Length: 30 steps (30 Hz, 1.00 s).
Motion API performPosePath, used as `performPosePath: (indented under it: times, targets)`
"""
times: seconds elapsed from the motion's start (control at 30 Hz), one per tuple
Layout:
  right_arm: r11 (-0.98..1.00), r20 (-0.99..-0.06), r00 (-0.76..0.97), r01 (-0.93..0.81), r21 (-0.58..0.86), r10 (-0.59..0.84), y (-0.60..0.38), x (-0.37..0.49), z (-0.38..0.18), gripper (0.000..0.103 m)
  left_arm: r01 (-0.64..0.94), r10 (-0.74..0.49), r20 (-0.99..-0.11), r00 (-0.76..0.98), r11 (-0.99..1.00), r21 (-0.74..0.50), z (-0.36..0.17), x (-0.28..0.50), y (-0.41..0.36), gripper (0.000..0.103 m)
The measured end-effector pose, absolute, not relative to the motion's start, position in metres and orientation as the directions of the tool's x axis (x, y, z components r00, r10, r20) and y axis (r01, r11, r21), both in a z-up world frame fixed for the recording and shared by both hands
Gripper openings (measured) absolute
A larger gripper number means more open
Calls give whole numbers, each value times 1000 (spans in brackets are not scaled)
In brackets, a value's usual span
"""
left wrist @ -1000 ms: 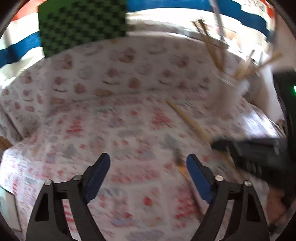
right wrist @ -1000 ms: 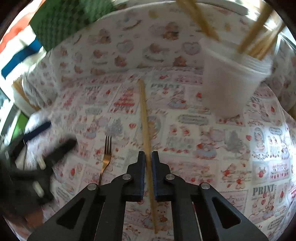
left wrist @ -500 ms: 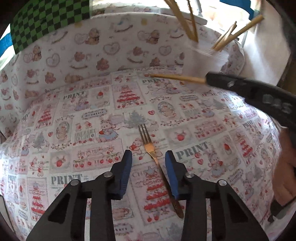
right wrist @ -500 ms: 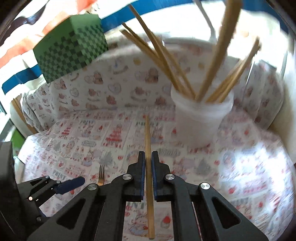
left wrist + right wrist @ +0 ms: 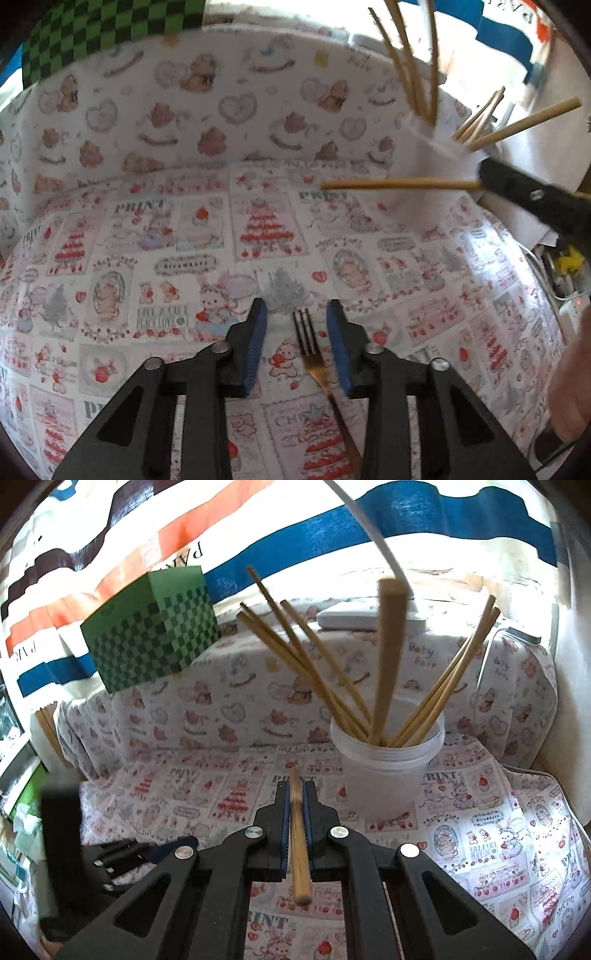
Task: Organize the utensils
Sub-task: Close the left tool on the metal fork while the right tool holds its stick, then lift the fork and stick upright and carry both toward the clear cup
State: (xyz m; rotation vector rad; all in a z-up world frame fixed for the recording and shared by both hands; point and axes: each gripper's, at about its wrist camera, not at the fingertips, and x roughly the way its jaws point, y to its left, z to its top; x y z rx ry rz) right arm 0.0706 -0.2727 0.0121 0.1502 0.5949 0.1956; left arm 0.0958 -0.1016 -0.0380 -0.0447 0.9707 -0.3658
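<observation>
A gold fork (image 5: 317, 363) lies on the printed cloth, tines pointing away. My left gripper (image 5: 294, 321) is open, low over the cloth, with the fork's tines between its blue pads, not touching them. My right gripper (image 5: 295, 794) is shut on a wooden chopstick (image 5: 298, 834) and holds it in the air, left of and in front of a white cup (image 5: 386, 771) with several chopsticks in it. The held chopstick (image 5: 399, 183) and the cup (image 5: 424, 184) also show in the left wrist view, at the upper right.
A green checkered box (image 5: 151, 642) stands at the back left on a raised, cloth-covered ledge (image 5: 258, 686). A white flat device (image 5: 354, 616) lies on the ledge behind the cup. Cables and clutter (image 5: 565, 273) lie off the cloth's right edge.
My left gripper has come down over the fork and its jaws have narrowed around the tines. My right gripper has lifted the chopstick off the cloth and drawn back from the cup.
</observation>
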Motion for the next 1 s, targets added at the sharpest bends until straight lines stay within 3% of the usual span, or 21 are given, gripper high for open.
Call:
performPosePath:
  times: [0.07, 0.23, 0.4, 0.53, 0.63, 0.73, 0.83, 1.0]
  targets:
    - [970, -533, 814, -146, 197, 231, -271, 69, 13, 8, 272, -324, -797, 509, 940, -208, -41, 97, -101, 10]
    - [971, -514, 827, -158, 181, 230, -268, 63, 18, 8, 276, -353, -791, 500, 930, -241, -43, 98, -95, 8]
    - [970, -517, 824, -155, 186, 231, -271, 63, 19, 8, 276, -302, -763, 572, 946, -168, -29, 87, -91, 8]
    - [977, -573, 792, -155, 144, 210, -265, 70, 13, 8, 201, -134, -782, 609, 980, -11, -23, 84, -90, 8]
    - [977, -594, 776, -156, 142, 211, -261, 73, 7, 8, 171, -92, -813, 575, 985, 10, -28, 88, -83, 8]
    - [977, -589, 780, -154, 148, 212, -261, 72, 6, 8, 146, -98, -834, 543, 989, -21, -33, 92, -74, 8]
    - [973, -549, 805, -152, 175, 225, -267, 65, 13, 8, 133, -178, -840, 512, 983, -128, -34, 93, -62, 8]
    - [959, -468, 845, -172, 224, 261, -277, 53, 29, 8, 144, -293, -794, 533, 956, -256, -23, 87, -50, 8]
